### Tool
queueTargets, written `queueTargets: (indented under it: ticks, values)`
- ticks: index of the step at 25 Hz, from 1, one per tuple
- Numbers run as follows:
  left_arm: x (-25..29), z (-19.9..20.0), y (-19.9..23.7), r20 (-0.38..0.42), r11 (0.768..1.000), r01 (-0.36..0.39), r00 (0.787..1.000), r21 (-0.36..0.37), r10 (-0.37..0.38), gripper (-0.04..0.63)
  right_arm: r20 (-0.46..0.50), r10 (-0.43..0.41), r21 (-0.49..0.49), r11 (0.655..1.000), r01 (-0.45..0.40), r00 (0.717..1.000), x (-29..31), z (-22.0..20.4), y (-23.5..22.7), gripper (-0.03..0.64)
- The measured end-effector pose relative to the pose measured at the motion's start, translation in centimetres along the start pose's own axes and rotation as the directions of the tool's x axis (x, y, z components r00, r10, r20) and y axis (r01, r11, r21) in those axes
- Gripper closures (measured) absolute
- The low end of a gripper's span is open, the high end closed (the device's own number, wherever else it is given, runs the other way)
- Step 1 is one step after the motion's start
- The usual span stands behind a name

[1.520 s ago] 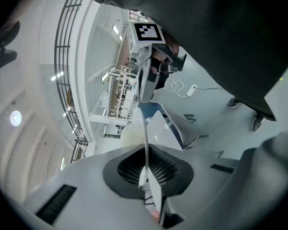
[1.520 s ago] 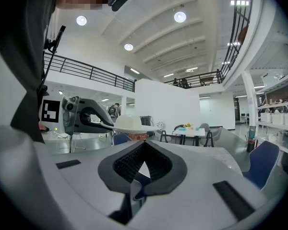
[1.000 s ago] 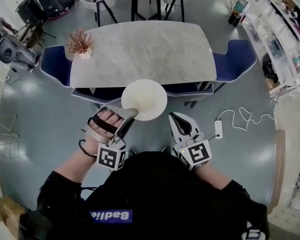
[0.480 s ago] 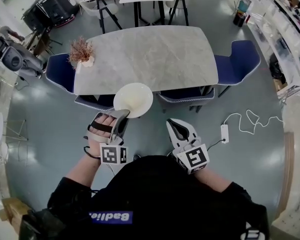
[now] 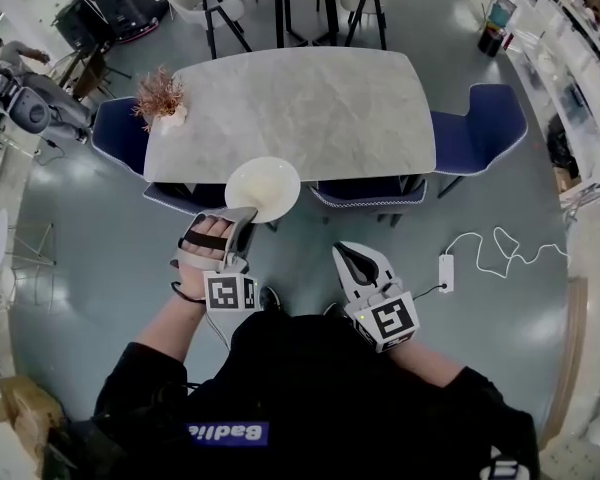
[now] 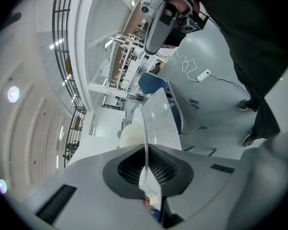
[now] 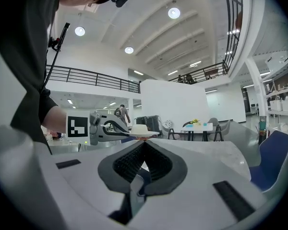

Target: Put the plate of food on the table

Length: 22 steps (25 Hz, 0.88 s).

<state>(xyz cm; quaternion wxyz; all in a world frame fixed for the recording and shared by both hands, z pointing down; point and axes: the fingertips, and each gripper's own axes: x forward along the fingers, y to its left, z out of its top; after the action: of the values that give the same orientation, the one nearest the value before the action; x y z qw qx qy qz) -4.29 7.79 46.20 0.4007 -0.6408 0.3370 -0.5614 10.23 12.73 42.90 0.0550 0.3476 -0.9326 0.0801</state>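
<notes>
We are clamping the left tool (image 5: 242, 218) on the near rim of the round cream plate (image 5: 264, 188), jutting ahead at the edge of the grey marble desk (image 5: 310, 108), aiming to carry it forward level, right tool (image 5: 352, 252) clenched empty.

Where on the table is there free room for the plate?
Nearly all the table is bare: from the plant at its left end across to the right end, near edge included. Only the plant's corner is taken.
</notes>
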Motion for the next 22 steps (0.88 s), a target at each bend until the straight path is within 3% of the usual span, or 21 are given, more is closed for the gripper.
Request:
queueTargets:
  ticks: [8,16,22]
  values:
    - [3.7,-0.9,1.2,0.018,1.0,-0.003,1.0,0.021,0.002,0.58,-0.027,-0.006,-0.026,1.0,0.005,1.0,2.0,-0.5,-1.9,0.606]
    - [9.2,-4.9,2.5,0.048,0.999,0.01,0.999,0.03,-0.011,0.58,0.0,-0.079,-0.064,0.995,0.079,0.997,7.3,1.2,-4.2,0.606]
    - [13.7,-8.4,4.8,0.097,0.998,0.022,0.995,0.066,-0.028,0.58,-0.064,-0.15,-0.019,0.989,0.15,0.987,12.2,2.0,-5.9,0.606]
